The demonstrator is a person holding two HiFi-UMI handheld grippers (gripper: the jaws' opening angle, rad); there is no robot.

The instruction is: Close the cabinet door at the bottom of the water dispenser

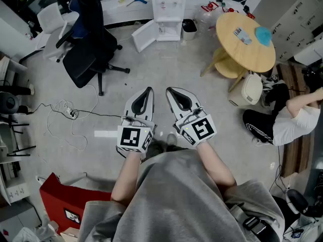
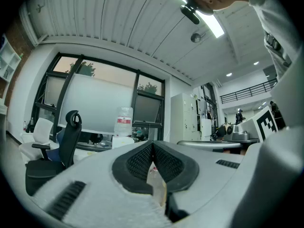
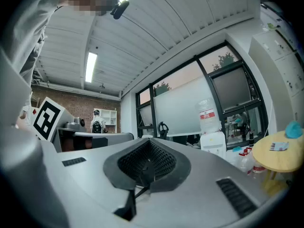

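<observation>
Plainly, you hold both grippers low in front of your body, well apart from the water dispenser point(image 1: 168, 4), which stands at the far side of the floor. On your left gripper point(image 1: 148, 90) the fingers point(image 2: 135, 164) are pressed together at the tips, with nothing between them. On your right gripper point(image 1: 170, 90) the fingers point(image 3: 164, 163) meet at the tips in the same way and carry nothing. Neither gripper touches anything, and the two sit side by side, just apart.

Only the head view shows you the cabinet door point(image 1: 143, 36). It hangs open at the dispenser's base, swung out toward that view's left.

Both gripper views catch only the dispenser's upper part and the bottle point(image 3: 207, 114) on top of it, seen above the gripper bodies, which cover the lower cabinet. The left gripper view adds the black office chair point(image 2: 69, 137) to the left of the dispenser. The right gripper view adds the round wooden desk point(image 3: 278, 156) at its right edge.
</observation>
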